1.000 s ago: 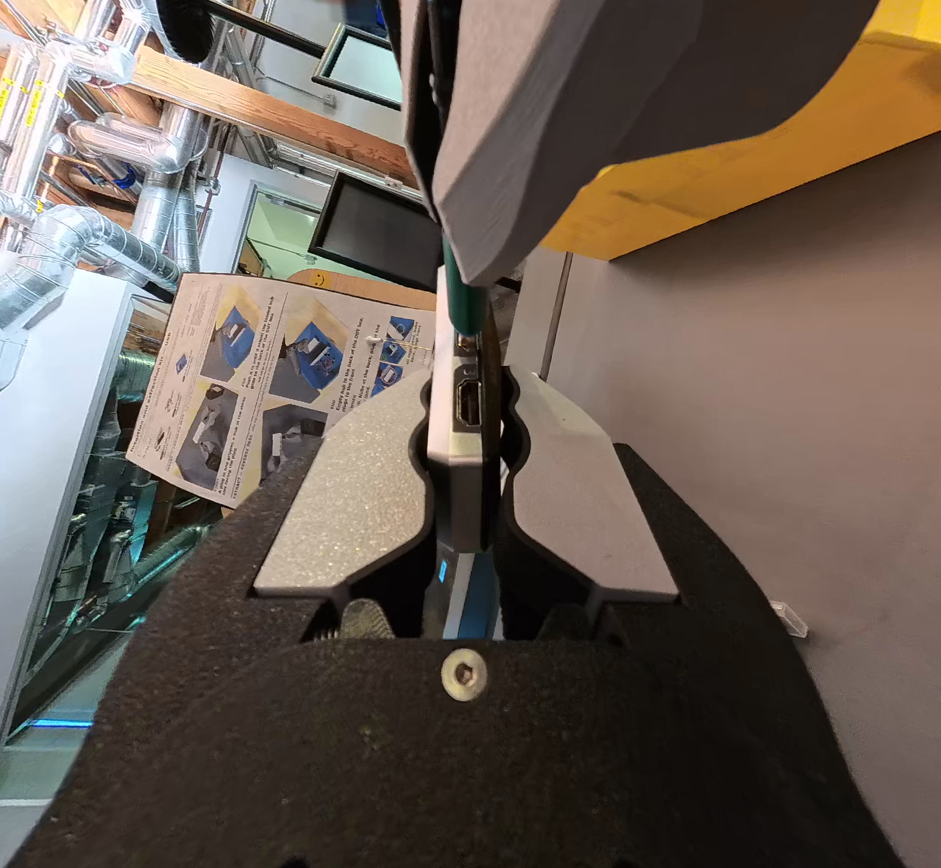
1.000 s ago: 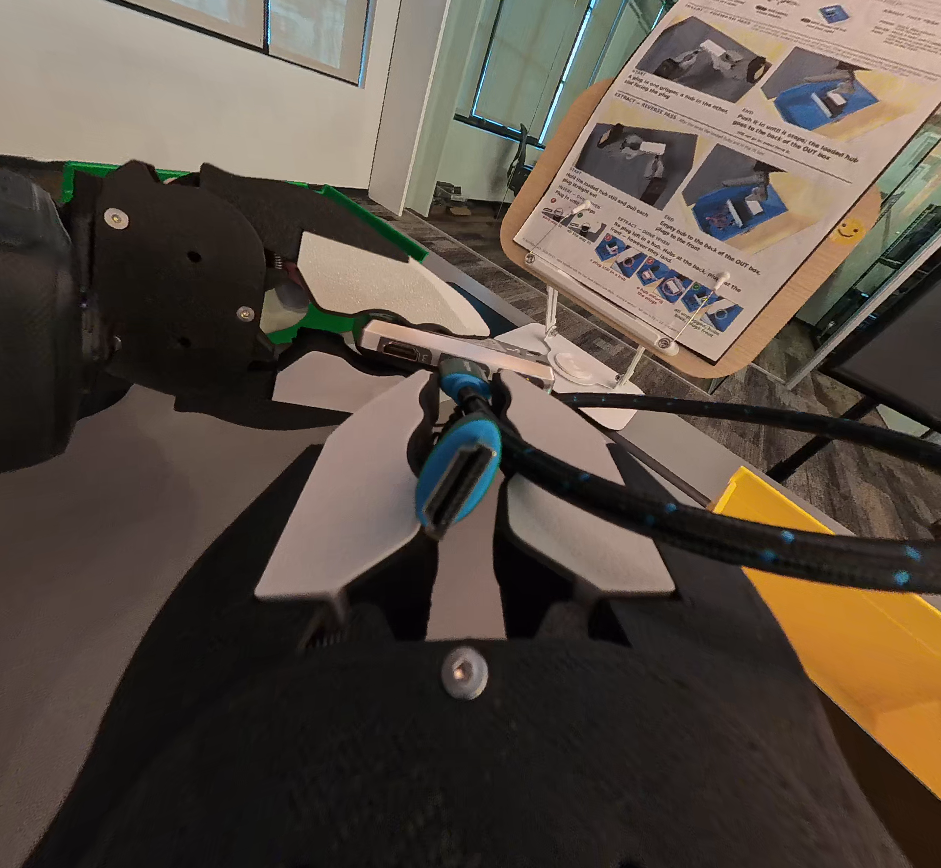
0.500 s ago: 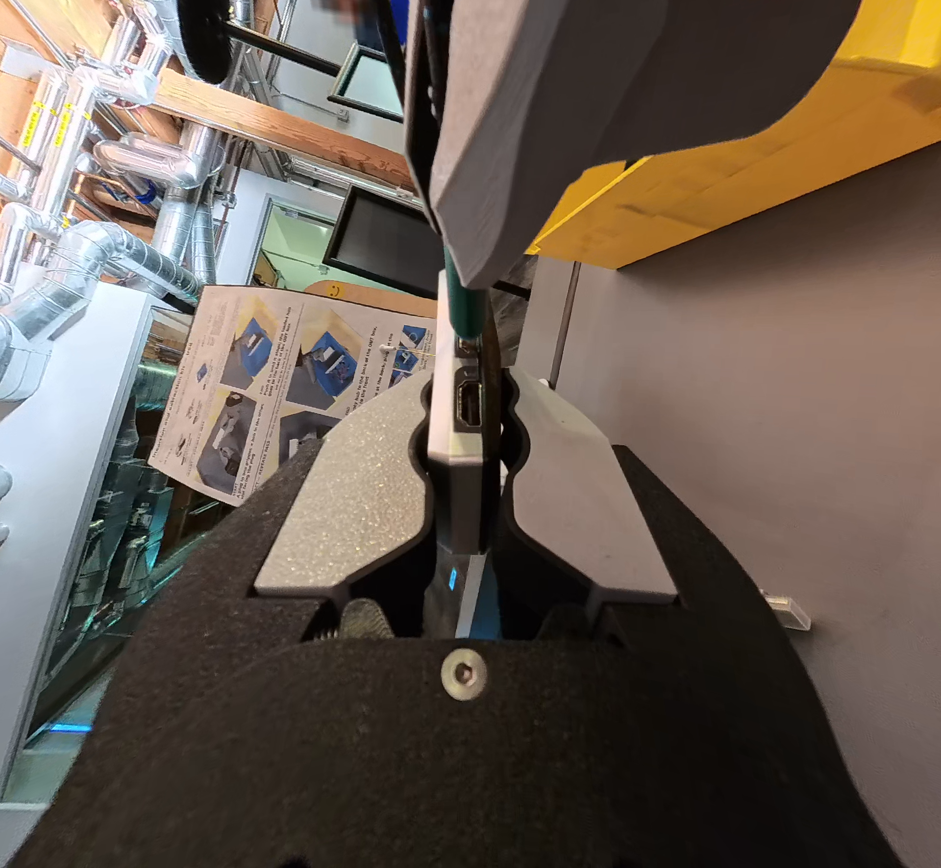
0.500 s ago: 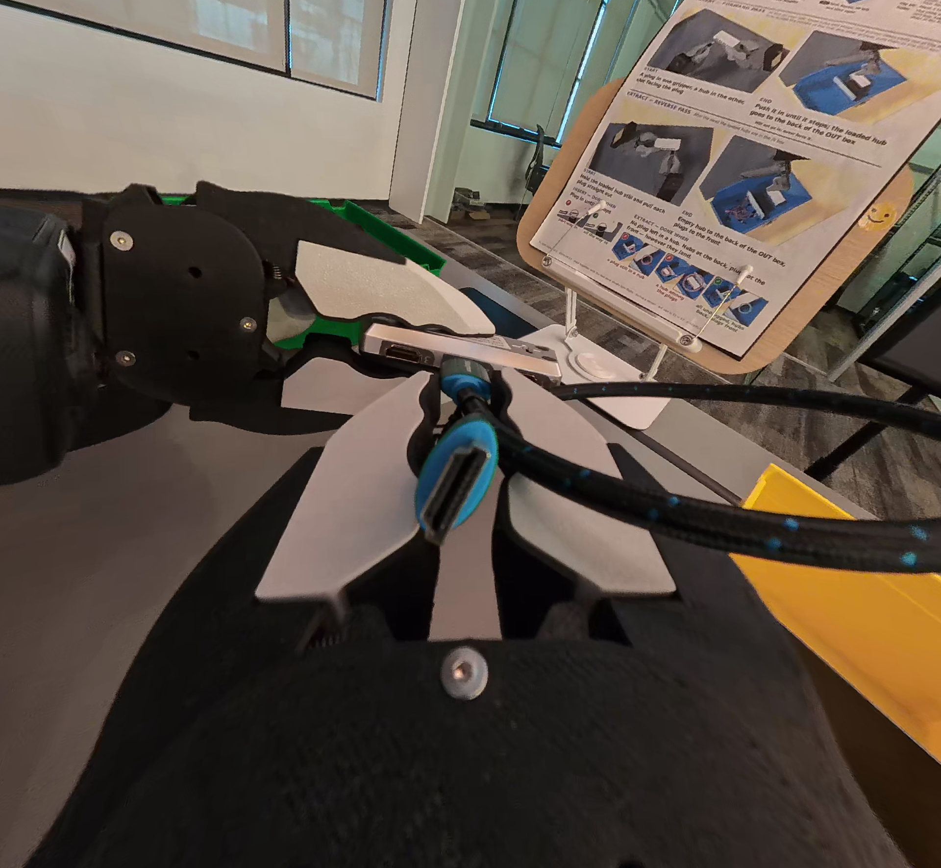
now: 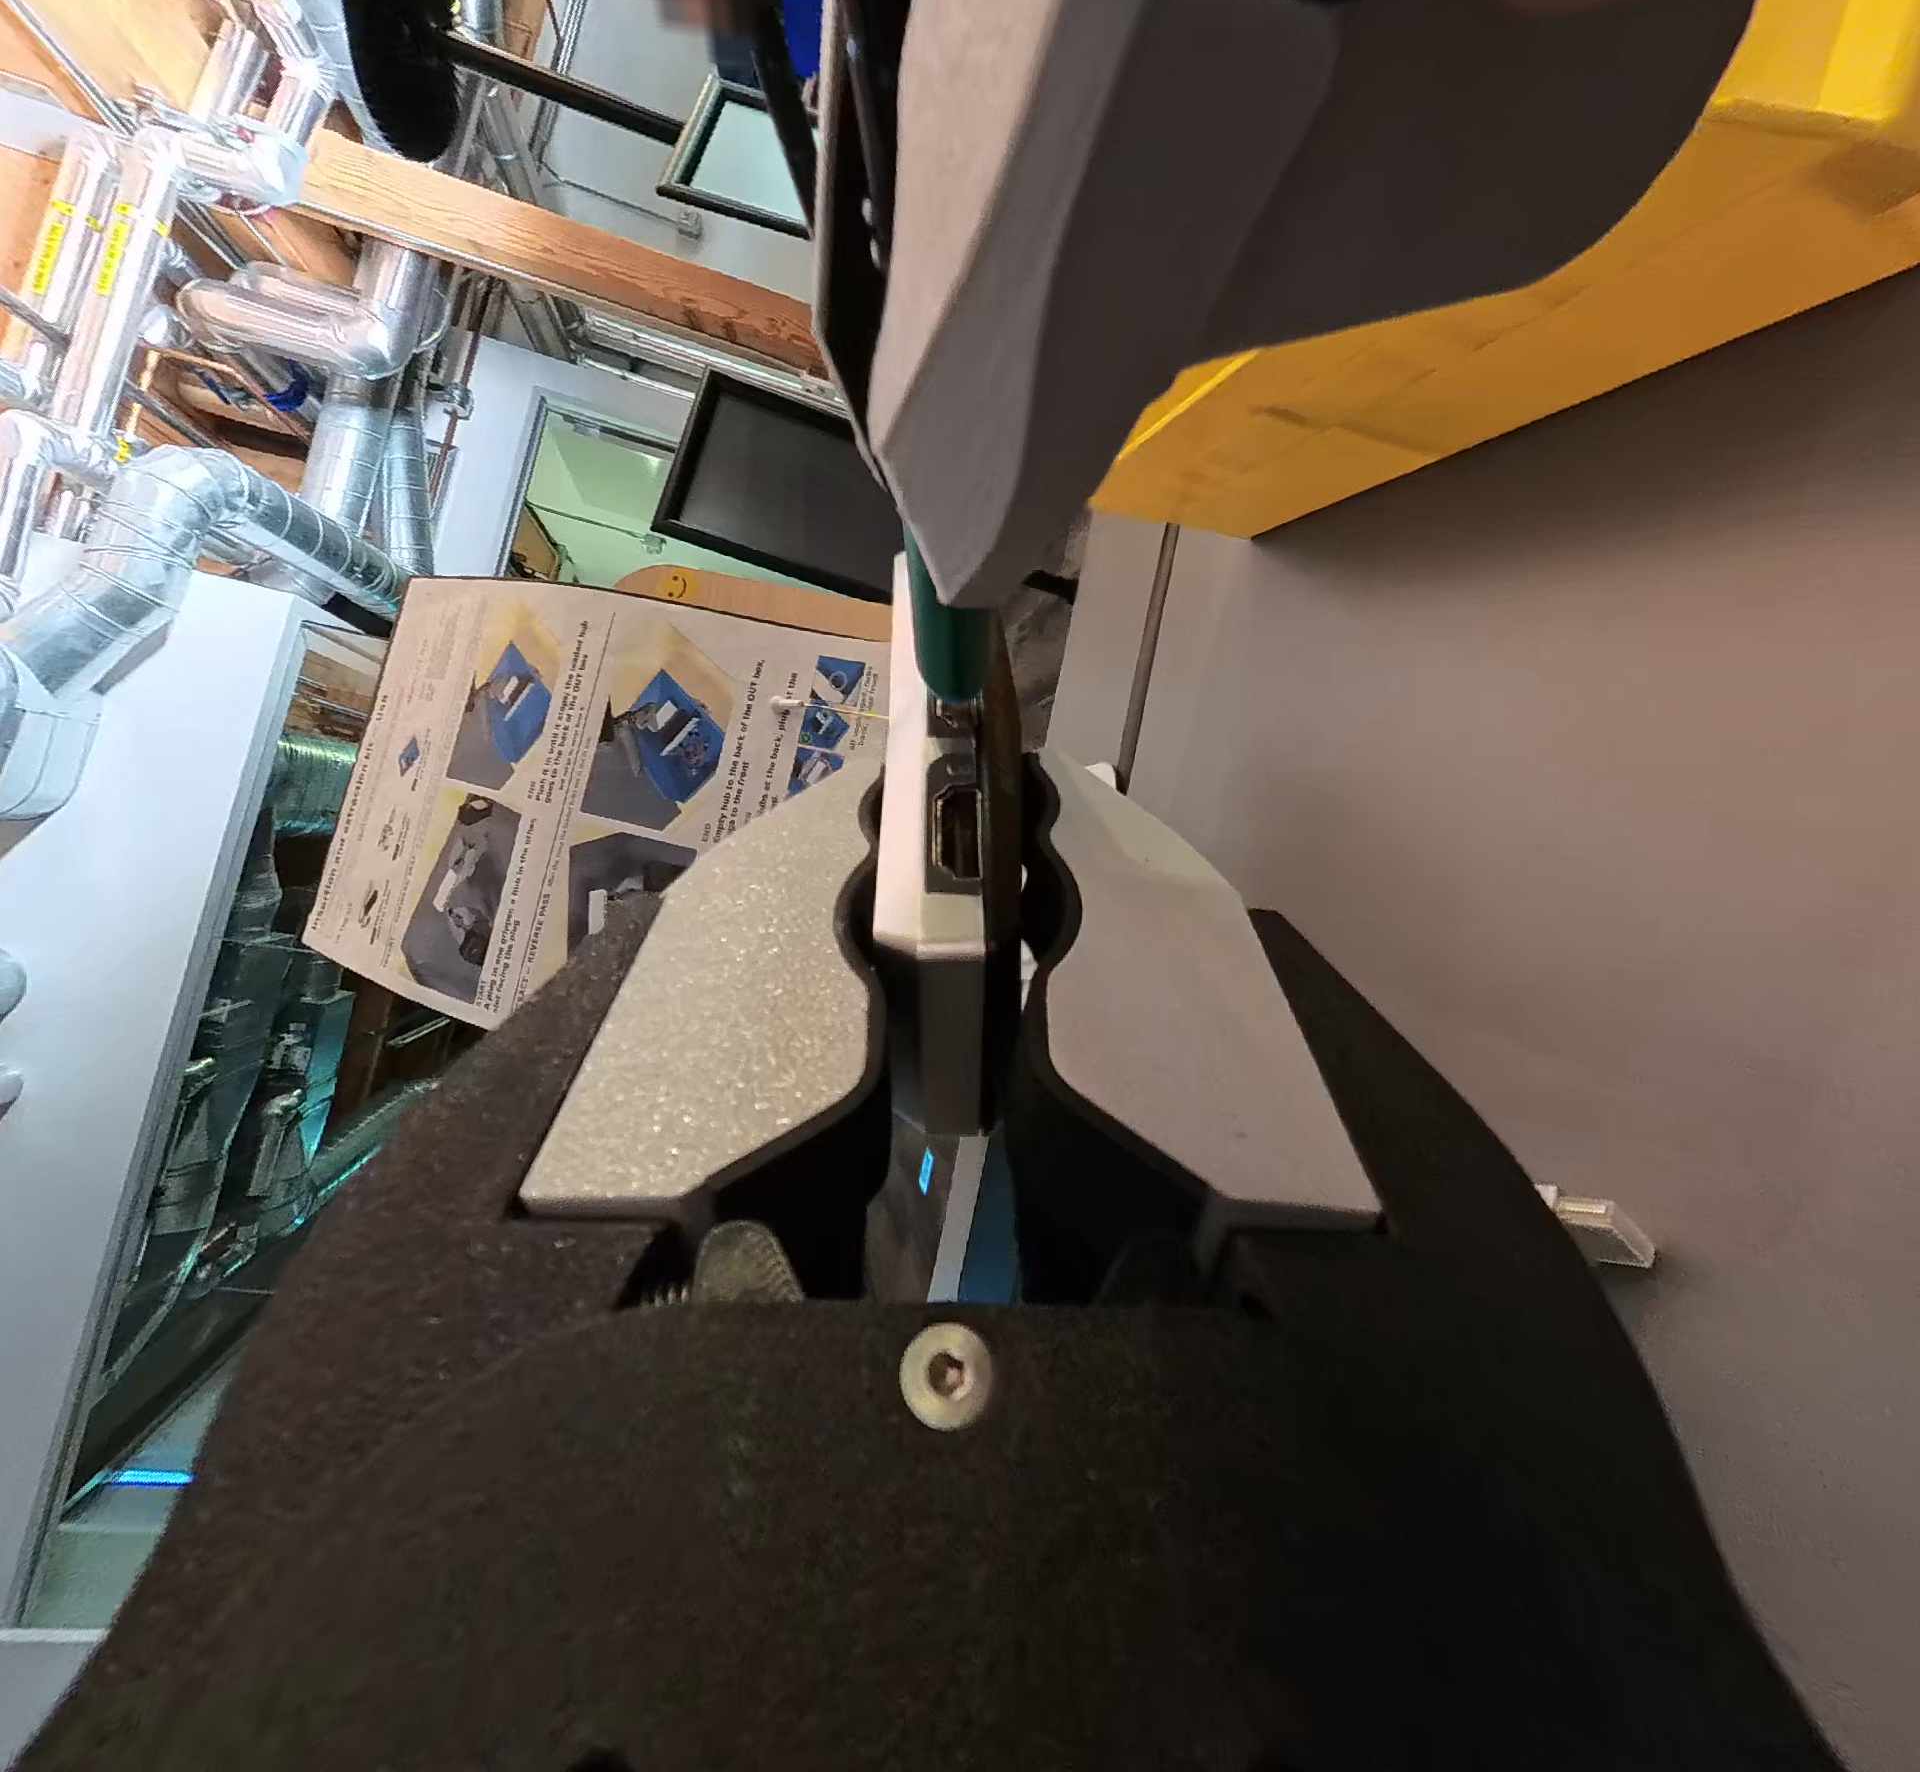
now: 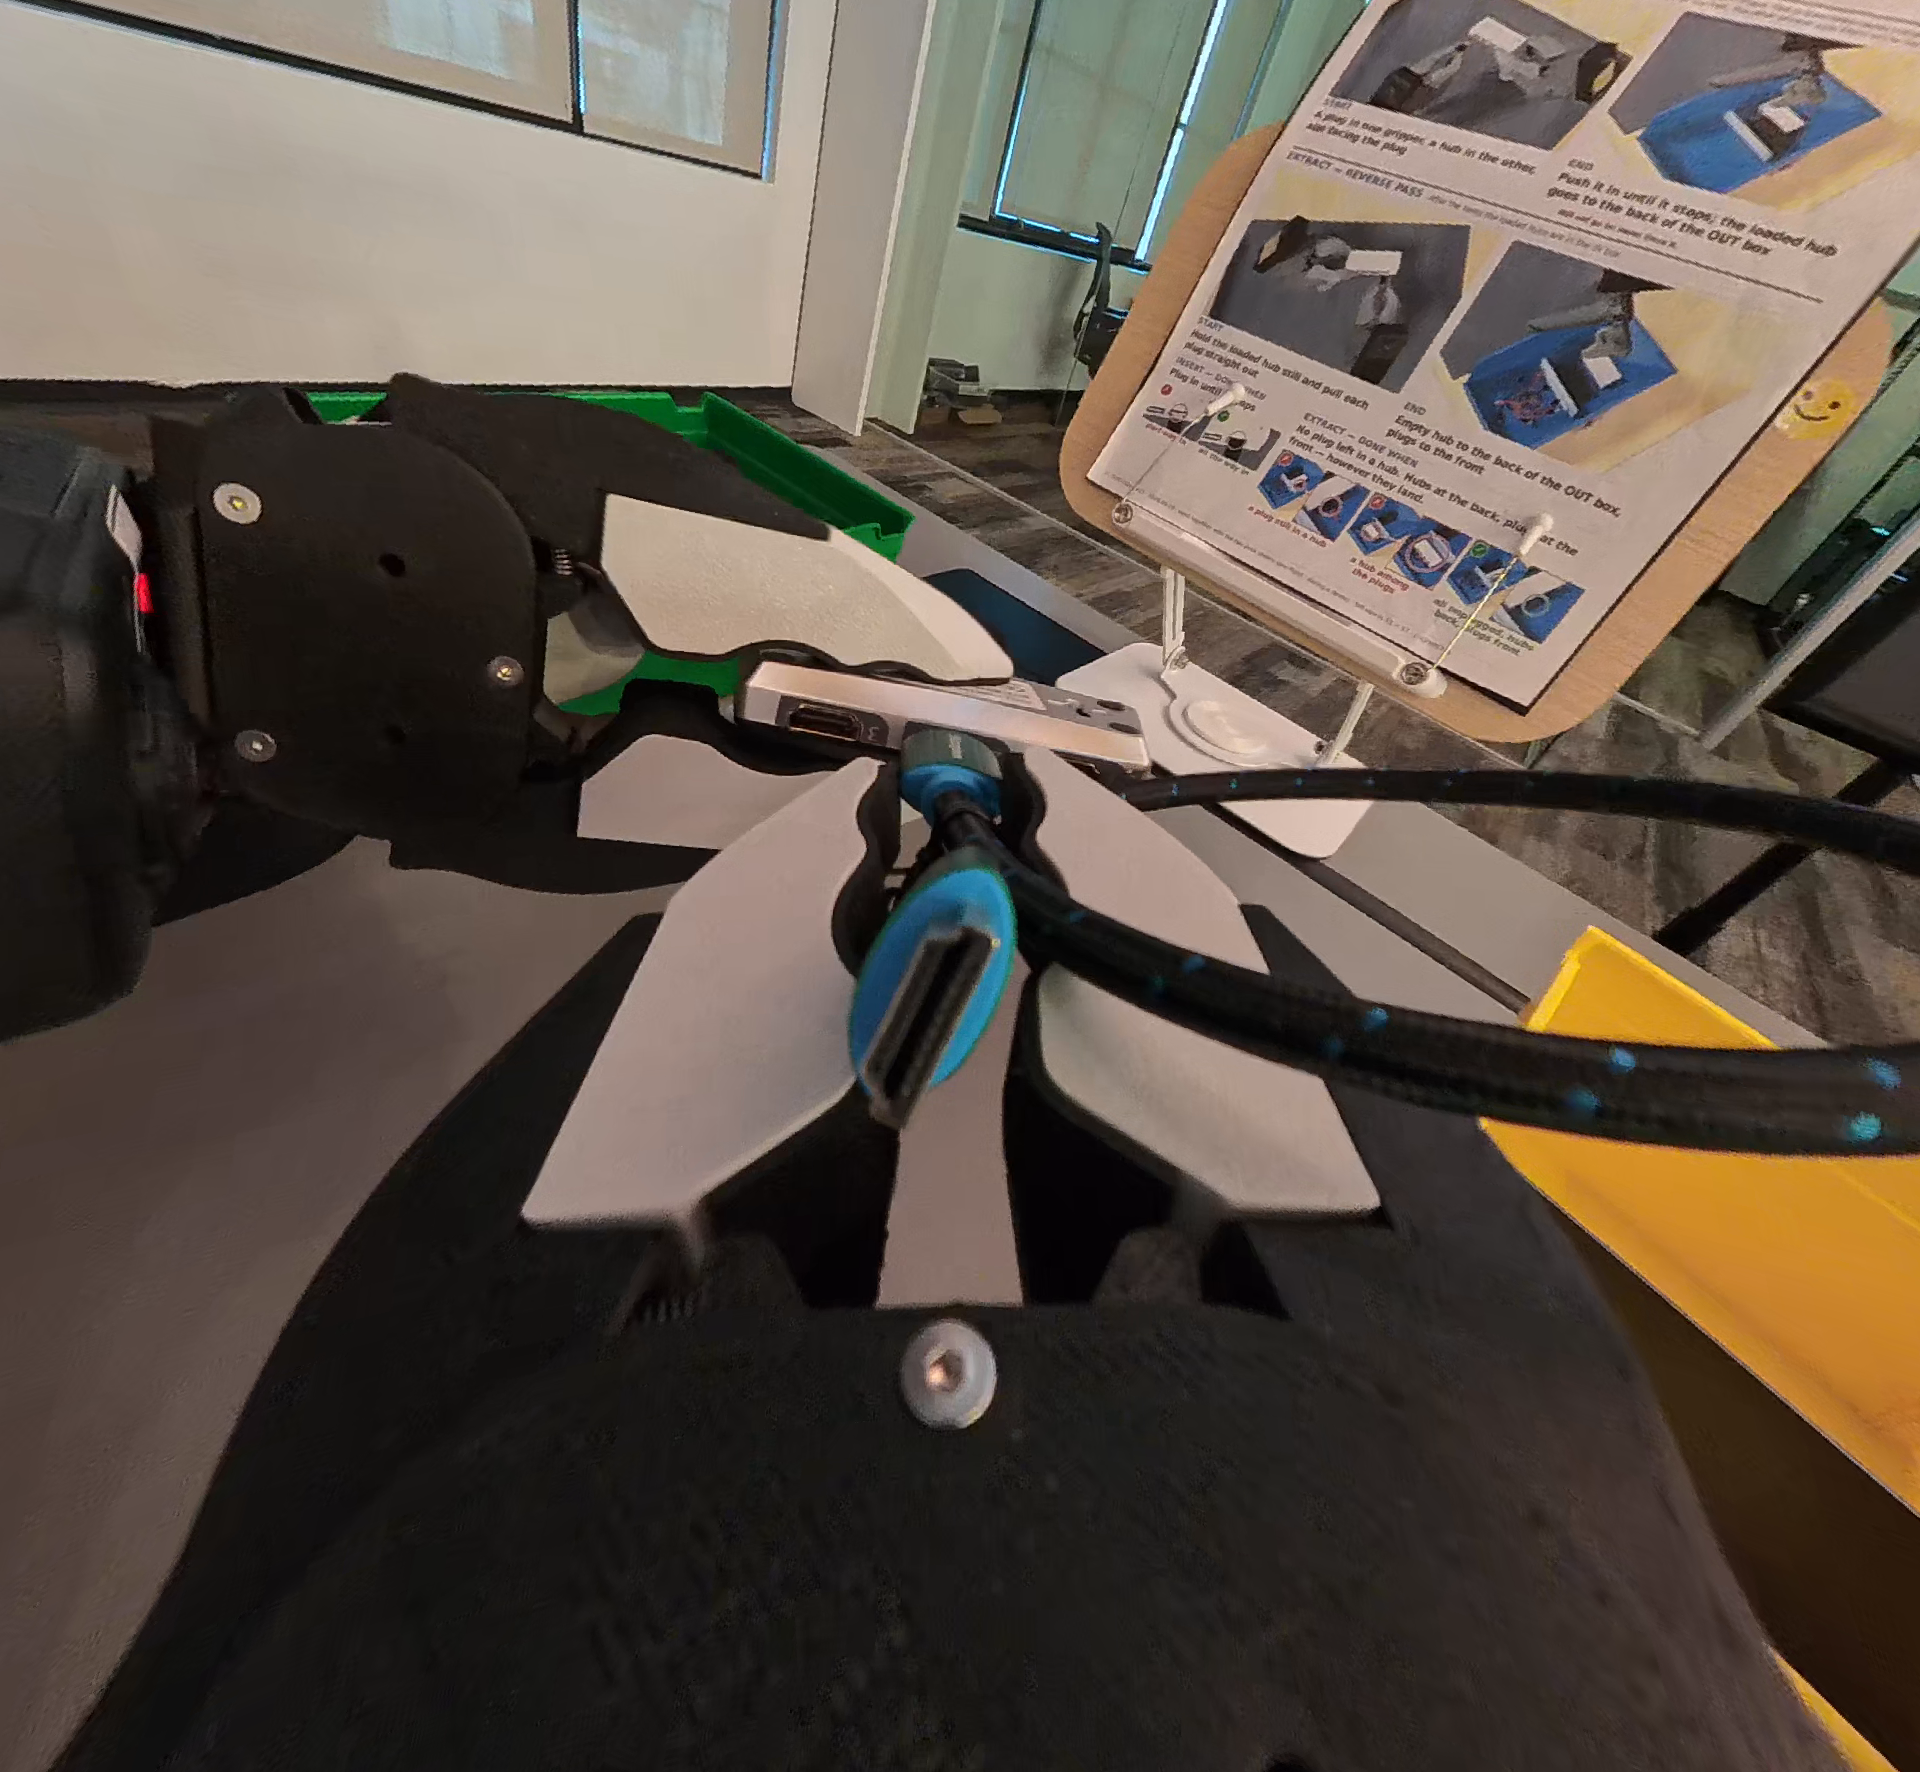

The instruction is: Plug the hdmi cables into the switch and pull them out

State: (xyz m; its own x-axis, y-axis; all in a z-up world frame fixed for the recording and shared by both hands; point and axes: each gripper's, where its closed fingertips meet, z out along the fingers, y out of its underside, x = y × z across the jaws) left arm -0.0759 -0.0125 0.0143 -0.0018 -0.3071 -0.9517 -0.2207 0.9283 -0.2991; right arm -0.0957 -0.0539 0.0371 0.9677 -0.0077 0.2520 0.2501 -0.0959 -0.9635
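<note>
Left hand-held gripper [image 5: 951, 881] pinches switch [image 6: 935, 709], right hand-held gripper [image 6: 948, 813] pinches plug [image 6: 940, 758] seated in it; second port empty, other cable end [image 6: 930, 995] loose, pull-outs remain.

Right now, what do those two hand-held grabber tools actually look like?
Both look alike. The left gripper has a rough-textured black body with a silver hex screw at its centre, and two flat pale grey fingers with wavy, notched inner edges rimmed in black. The right gripper shows the same. Seen side-on from the right wrist view, the left one has a black plate with small screws and a spring.
</note>
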